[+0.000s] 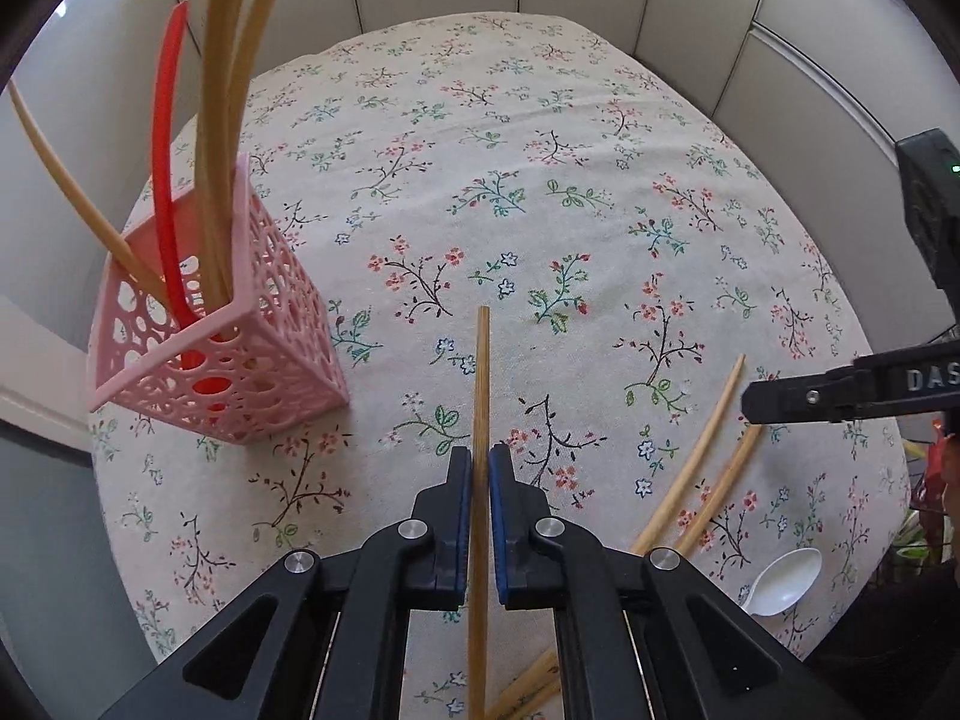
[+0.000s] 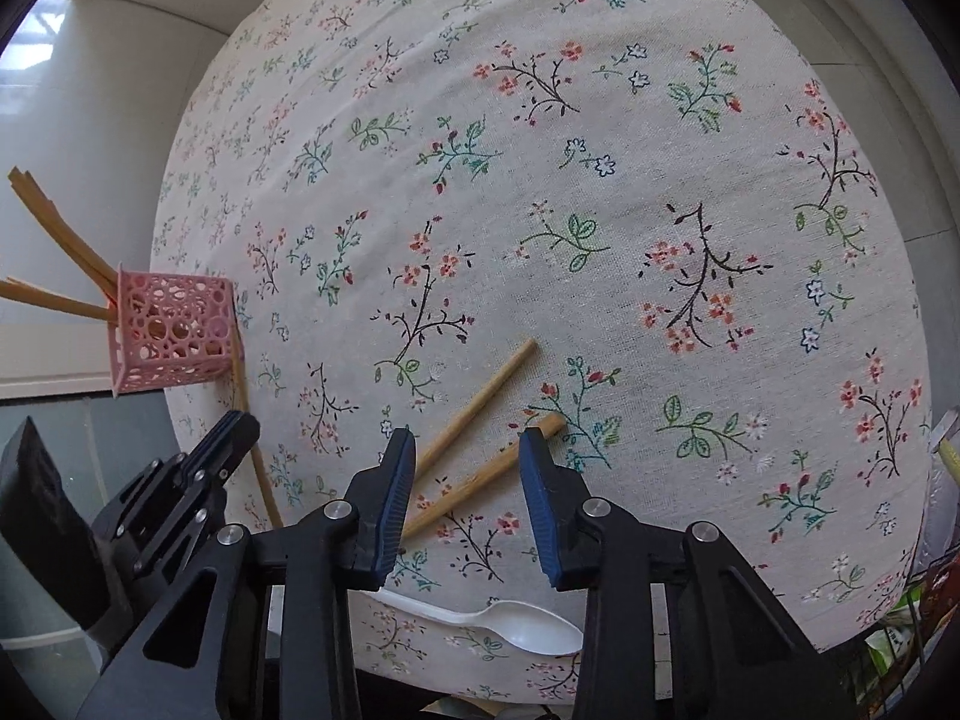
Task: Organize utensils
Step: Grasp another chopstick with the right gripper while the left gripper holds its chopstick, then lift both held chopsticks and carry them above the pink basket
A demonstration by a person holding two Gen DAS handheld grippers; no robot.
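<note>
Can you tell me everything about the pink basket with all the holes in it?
The pink basket is a small square box that looks like plastic, its walls full of round holes. It stands upright on the flowery tablecloth, near the table's edge. Its top is open. Inside it lean several wooden chopsticks and one red utensil, all sticking out well above the rim. Neither gripper touches it. From the right wrist view it sits far to the left, and the red utensil is barely visible there.

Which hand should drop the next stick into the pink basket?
The left. Its gripper is already shut on a chopstick, and the pink basket stands close on that side. The right gripper is open, holds nothing, and hangs over two chopsticks on the tablecloth.
</note>
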